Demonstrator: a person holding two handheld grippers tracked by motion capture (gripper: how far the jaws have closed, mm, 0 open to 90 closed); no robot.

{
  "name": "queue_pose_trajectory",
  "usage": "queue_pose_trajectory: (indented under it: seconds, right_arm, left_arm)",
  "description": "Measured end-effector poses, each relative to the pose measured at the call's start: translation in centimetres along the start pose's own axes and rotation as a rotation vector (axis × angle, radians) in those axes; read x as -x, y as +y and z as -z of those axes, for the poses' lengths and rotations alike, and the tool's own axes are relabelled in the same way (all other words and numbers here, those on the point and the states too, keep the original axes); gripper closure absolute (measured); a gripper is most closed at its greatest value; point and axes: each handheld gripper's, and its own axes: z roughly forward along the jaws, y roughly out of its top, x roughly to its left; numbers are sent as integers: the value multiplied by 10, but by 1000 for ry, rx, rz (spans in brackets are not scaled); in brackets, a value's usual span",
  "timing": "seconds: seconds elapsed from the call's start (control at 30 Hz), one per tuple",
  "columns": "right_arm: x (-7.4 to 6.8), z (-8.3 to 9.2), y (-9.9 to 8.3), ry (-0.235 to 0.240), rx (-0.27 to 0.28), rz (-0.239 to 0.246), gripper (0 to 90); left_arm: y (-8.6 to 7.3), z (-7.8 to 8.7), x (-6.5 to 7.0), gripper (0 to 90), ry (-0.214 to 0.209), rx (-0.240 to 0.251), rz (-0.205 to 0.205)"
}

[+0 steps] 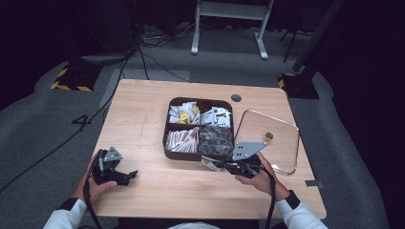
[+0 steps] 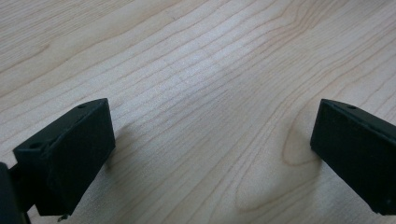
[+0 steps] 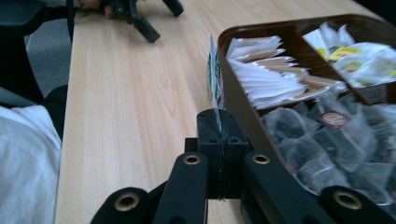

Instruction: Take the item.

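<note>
Sachet (image 3: 215,74) | pinched edge-on, right gripper (image 3: 219,122) view; beside tray (image 3: 243,116)

This looks like a dark recording lab or studio: a light wooden table (image 1: 143,119) stands on grey carpet (image 1: 43,119), black cables (image 1: 143,52) trail across the upper left, and a white metal stand (image 1: 229,24) sits at the top centre.

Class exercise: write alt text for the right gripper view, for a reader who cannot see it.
The right gripper has its black jaws shut on a thin paper packet standing on edge beside the dark divided tray. The tray holds white sachets and mesh tea bags; it sits on a light wooden table.
</note>
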Motion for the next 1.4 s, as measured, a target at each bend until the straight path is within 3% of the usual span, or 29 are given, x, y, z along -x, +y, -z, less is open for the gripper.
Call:
queue_pose_trajectory:
  seconds: [0.57, 0.93, 1.03, 1.13, 1.23, 1.4]
  right_arm:
    - [-19, -37, -10, 109, -97, 39, 900]
    - [-23, -48, -15, 188, -128, 55, 893]
    - [-21, -49, -16, 179, -129, 54, 875]
    - [-17, -49, -18, 151, -141, 42, 807]
    - [-15, -49, -18, 117, -154, 38, 673]
    - [-10, -48, -19, 60, -184, 43, 591]
  left_arm:
    - [0, 0, 0, 1, -4, -2, -1]
    - [0, 0, 0, 1, -2, -2, -2]
    - [0, 0, 0, 1, -5, -2, -1]
    - [0, 0, 0, 1, -5, -2, 2]
    - [0, 0, 0, 1, -4, -2, -1]
    - [0, 0, 0, 1, -2, -2, -3]
